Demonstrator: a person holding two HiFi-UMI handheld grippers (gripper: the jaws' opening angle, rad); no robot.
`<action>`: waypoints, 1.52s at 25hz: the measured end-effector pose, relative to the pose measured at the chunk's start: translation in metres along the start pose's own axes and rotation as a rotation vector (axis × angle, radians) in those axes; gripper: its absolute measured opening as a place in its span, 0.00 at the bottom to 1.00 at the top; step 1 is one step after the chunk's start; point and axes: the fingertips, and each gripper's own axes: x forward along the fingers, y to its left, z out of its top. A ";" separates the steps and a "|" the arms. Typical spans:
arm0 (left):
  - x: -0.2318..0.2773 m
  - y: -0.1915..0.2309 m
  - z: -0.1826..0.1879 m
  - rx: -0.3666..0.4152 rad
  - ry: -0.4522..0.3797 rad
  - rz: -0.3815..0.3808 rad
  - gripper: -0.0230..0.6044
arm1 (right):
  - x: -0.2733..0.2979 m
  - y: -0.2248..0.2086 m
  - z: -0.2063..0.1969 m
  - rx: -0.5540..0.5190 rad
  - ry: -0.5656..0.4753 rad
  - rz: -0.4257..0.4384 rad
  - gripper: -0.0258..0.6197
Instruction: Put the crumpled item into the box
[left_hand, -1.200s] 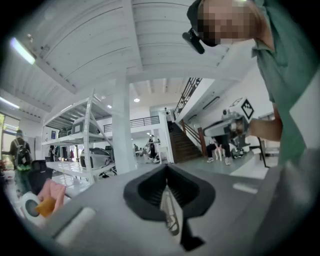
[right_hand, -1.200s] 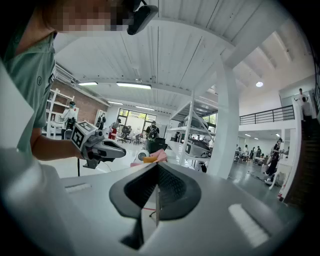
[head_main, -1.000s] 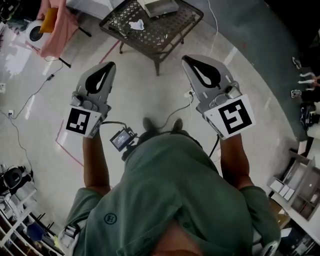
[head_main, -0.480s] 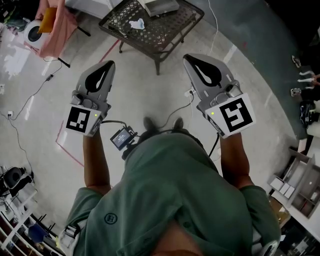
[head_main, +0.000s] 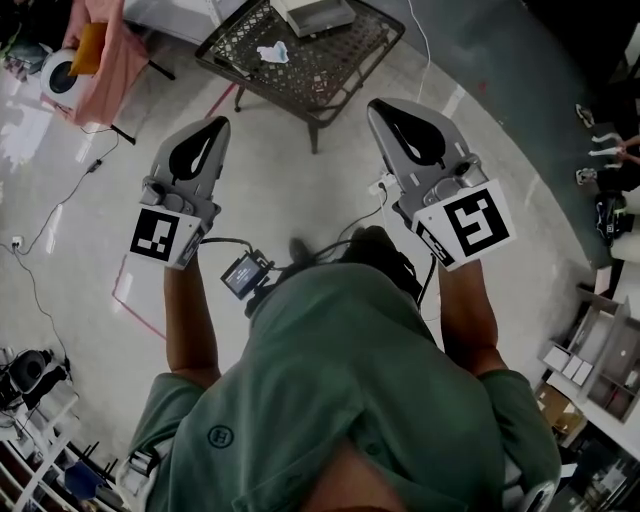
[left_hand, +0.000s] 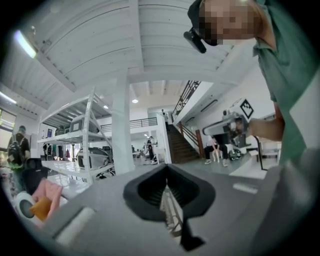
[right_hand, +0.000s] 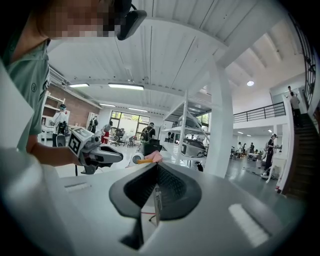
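Note:
A crumpled white item (head_main: 272, 52) lies on a dark metal lattice table (head_main: 340, 62) at the top of the head view. A pale box (head_main: 316, 13) stands on the same table, just right of and beyond the item. My left gripper (head_main: 217, 123) is held in the air over the floor, short of the table, shut with nothing in it. At the same height to the right is my right gripper (head_main: 379, 105), also shut and empty. In the left gripper view the jaws (left_hand: 167, 199) meet; in the right gripper view the jaws (right_hand: 156, 194) meet too.
A pink cloth on a stand (head_main: 108, 52) and a white round thing (head_main: 56, 66) sit left of the table. Cables (head_main: 62, 200) and a red tape line (head_main: 130, 300) cross the floor. Shelving (head_main: 590, 350) stands at the right. A white pillar (left_hand: 122, 130) rises ahead.
The person's feet have shifted under the body, one shoe moving forward. Both grippers stay shut and drift only slightly toward the table.

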 end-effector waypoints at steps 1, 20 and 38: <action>0.002 0.000 0.000 -0.003 -0.005 -0.004 0.04 | 0.001 -0.001 0.000 0.003 0.002 0.002 0.05; 0.052 0.039 0.051 -0.060 0.071 0.024 0.04 | 0.046 -0.071 0.051 0.057 0.028 0.081 0.05; 0.071 0.001 0.113 -0.053 0.132 0.105 0.05 | 0.000 -0.105 0.099 0.058 0.004 0.175 0.05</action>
